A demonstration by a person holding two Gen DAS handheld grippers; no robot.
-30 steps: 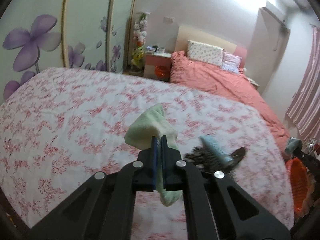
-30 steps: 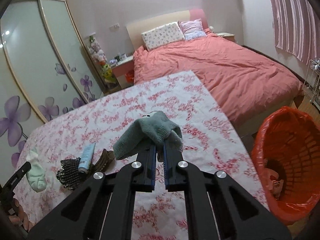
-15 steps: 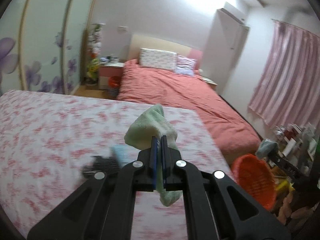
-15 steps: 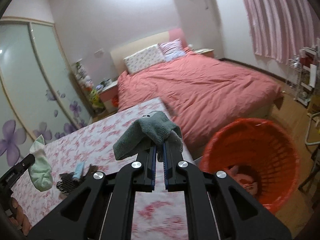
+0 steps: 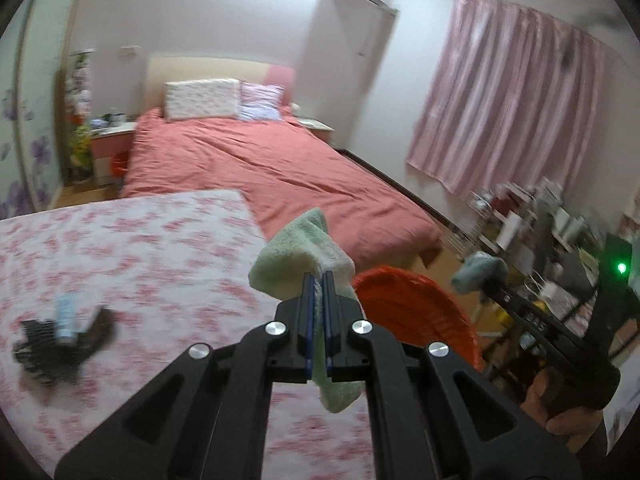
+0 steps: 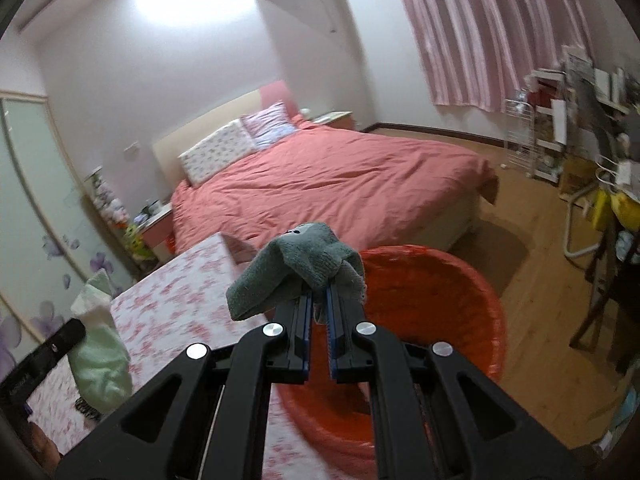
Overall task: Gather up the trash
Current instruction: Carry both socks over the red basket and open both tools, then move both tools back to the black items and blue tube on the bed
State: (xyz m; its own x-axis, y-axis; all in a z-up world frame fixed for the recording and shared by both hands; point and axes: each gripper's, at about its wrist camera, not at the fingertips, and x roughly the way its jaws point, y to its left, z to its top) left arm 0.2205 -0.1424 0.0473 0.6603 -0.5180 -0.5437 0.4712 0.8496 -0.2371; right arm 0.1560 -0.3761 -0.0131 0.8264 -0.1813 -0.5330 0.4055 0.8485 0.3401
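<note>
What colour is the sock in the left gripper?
Pale mint green sock, pinched in the left gripper; clearest in the left wrist view.

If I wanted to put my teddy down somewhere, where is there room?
The flowery sheet is bare from the brush and tube across to its edge by the red bed. The red bed is bare below its pillows. The shelves by the curtain are crowded.

Black claw, blue pads, silver screws
</note>
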